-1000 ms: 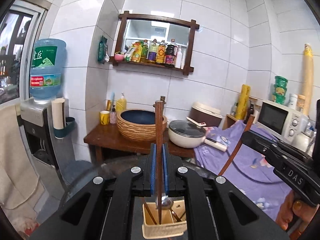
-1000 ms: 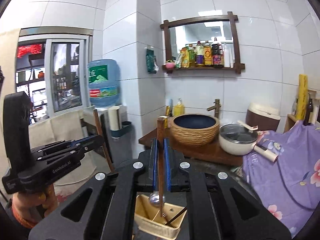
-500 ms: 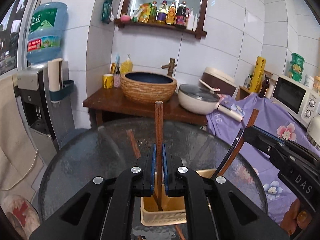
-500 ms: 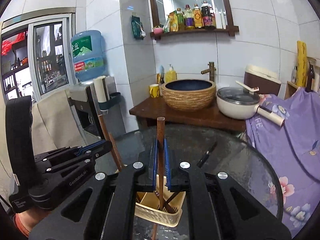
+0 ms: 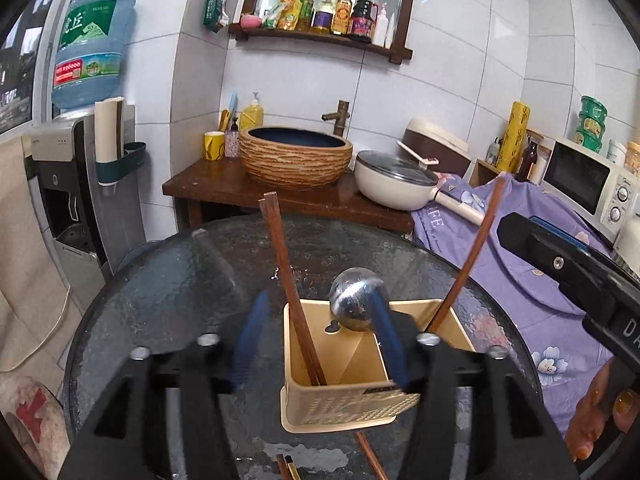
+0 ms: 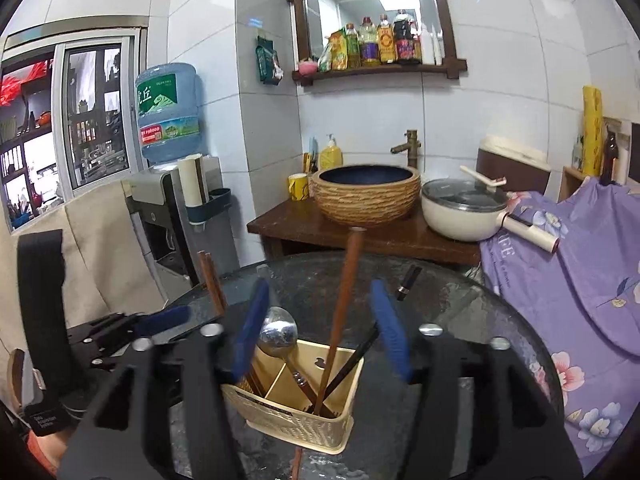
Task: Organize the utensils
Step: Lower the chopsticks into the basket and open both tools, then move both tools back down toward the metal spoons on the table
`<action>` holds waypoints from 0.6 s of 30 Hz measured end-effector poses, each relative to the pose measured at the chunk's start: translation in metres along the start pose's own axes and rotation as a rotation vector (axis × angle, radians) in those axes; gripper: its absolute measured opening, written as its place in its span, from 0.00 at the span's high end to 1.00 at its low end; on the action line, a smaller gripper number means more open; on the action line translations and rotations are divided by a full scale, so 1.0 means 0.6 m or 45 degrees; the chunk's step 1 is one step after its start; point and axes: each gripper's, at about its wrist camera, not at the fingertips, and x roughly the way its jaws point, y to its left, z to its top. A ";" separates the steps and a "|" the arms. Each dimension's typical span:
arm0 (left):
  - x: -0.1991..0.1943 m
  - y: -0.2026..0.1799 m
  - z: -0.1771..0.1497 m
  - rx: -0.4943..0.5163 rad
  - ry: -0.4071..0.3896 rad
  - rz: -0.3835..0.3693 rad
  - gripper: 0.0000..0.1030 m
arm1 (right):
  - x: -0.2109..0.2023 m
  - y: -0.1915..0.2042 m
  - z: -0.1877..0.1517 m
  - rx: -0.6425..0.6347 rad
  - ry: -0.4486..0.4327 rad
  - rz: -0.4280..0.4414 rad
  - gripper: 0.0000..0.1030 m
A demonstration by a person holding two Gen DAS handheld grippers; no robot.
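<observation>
Both claws have just been opening, and each reddish-brown wooden chopstick now leans free inside the cream plastic two-compartment utensil holder point(image 5: 340, 408) on the round dark glass counter point(image 5: 168, 292). The left claw point(image 5: 316, 344) and right claw point(image 6: 320, 332) stand apart, gripping nothing. A steel spoon point(image 6: 278, 332) is already stowed; stray chopsticks on the glass point(image 5: 370, 456) seemingly remain

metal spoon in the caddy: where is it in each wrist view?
Left wrist: the metal spoon sits centre, its bowl up above the back rim of the beige caddy.
Right wrist: the spoon is left of centre, at the caddy's left compartment.
Shared landmark: the woven basin on the wooden counter.
</observation>
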 end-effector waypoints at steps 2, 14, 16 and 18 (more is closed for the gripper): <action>-0.016 0.001 -0.010 0.015 -0.009 -0.002 0.37 | -0.010 0.002 -0.008 -0.015 -0.005 -0.015 0.46; -0.057 0.050 -0.162 -0.048 0.204 0.058 0.23 | -0.041 0.042 -0.170 -0.081 0.246 0.010 0.44; -0.051 0.059 -0.198 -0.082 0.272 0.049 0.24 | -0.038 0.046 -0.206 -0.039 0.300 0.031 0.44; -0.048 0.066 -0.226 -0.096 0.318 0.056 0.25 | -0.033 0.050 -0.241 -0.002 0.372 0.057 0.44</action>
